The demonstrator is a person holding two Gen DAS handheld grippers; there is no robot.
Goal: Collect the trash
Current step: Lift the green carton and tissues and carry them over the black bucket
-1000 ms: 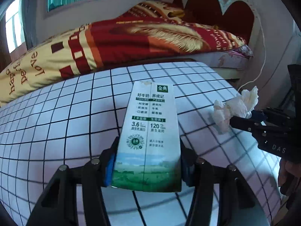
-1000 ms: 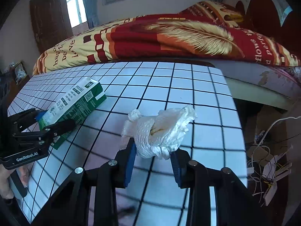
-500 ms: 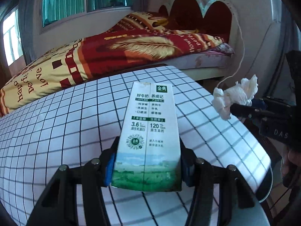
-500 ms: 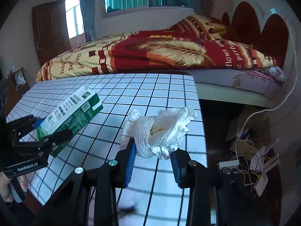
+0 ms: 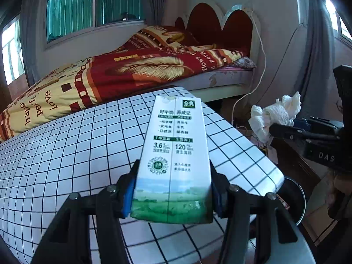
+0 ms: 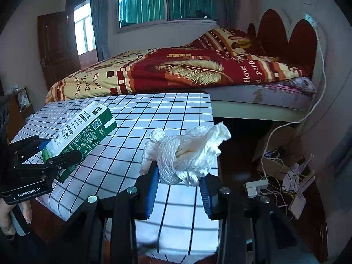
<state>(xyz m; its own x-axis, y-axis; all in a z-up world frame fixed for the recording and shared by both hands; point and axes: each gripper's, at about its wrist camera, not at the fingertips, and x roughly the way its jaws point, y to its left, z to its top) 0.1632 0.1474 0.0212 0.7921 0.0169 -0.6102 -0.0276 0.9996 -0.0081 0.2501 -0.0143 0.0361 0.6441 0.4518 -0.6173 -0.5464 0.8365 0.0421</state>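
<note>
Now carry step: left tongs (image 5: 172, 194) clamp milk carton (image 5: 173, 154), right tongs (image 6: 179, 190) pinch crumpled tissue (image 6: 187, 151), both lifted past checkered bench (image 5: 66, 154) edge. Keep grips firm, release only above dark bin (image 5: 294, 200) by bench corner.

bedroom: bed (image 6: 198, 74) w/ red-yellow feather-print quilt, scalloped dark-red headboard (image 6: 286, 41), teal-curtained window (image 6: 165, 0) behind, daylight from side window; brown wooden door (image 6: 55, 44) left; grid-pattern table (image 5: 66, 154) beside bed; cable clutter (image 6: 281, 171) on floor right
</note>
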